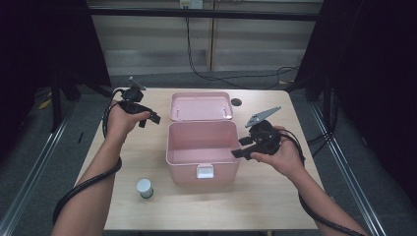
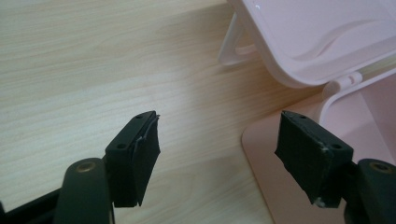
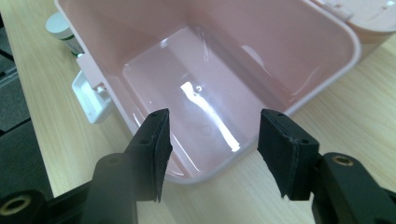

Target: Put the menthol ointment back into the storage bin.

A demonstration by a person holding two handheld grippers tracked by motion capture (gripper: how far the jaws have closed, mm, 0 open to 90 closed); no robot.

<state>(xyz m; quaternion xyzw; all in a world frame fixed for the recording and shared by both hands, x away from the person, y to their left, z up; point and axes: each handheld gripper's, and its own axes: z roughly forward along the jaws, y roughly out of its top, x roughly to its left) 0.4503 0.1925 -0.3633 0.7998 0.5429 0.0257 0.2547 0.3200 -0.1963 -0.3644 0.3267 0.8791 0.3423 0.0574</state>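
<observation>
Box (image 1: 202, 147) stands open at table (image 1: 275, 196) centre, lid (image 1: 201, 106) folded back, interior bare. My left gripper (image 1: 153, 118) hangs beside the lid's left edge, jaws wide, nothing between them. My right gripper (image 1: 237, 153) hovers at the box's right rim, jaws parted and empty, aimed into the cavity. A small white-capped jar (image 1: 145, 188), possibly a medicine bottle, stands near the front left corner. I judge opening done; loading the jar and closing remain.
</observation>
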